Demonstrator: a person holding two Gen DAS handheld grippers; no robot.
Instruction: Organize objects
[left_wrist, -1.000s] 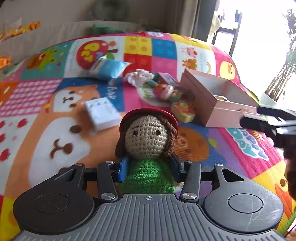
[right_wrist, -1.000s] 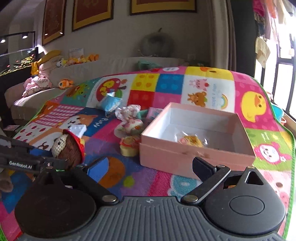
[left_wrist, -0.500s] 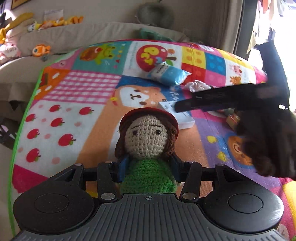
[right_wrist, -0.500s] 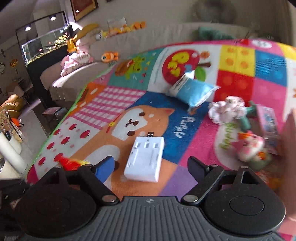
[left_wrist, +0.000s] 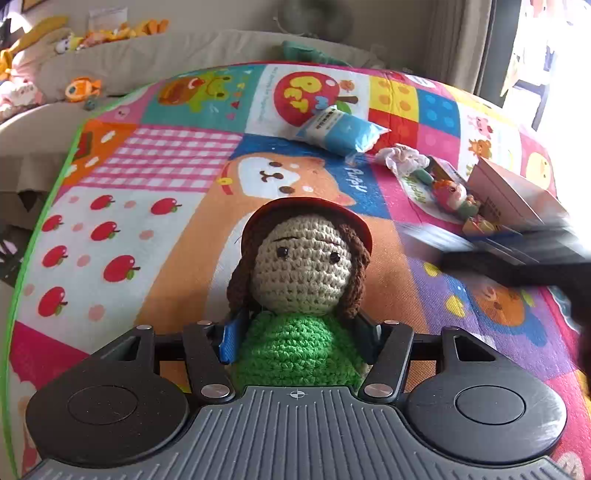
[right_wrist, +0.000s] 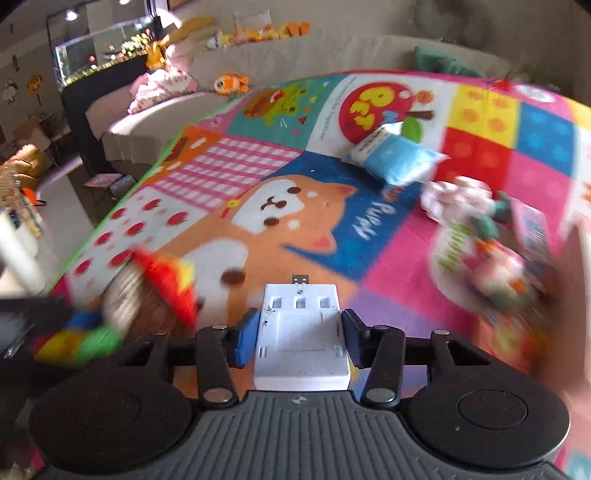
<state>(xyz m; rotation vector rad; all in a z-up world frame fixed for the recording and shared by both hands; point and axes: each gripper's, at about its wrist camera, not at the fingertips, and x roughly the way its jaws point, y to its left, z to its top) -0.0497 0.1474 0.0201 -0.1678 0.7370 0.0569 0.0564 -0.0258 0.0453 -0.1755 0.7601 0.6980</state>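
- Crochet doll (left_wrist: 303, 295): sits upright between the pads of the left hand-held gripper (left_wrist: 301, 336), whose jaws are opening around its green body.
- White charger (right_wrist: 301, 332) lies on the play mat (right_wrist: 303, 221), near centre; right hand-held gripper (right_wrist: 300, 338) is closing on its sides.
- Pink box (left_wrist: 513, 195) at far right.
- Blue packet (left_wrist: 341, 129) and small toys (left_wrist: 454, 195) remain loose; sorting judged far from finished.

free: apple squares (left_wrist: 92, 243) | blocked: toy pile (left_wrist: 443, 184), pink box (left_wrist: 513, 192) right
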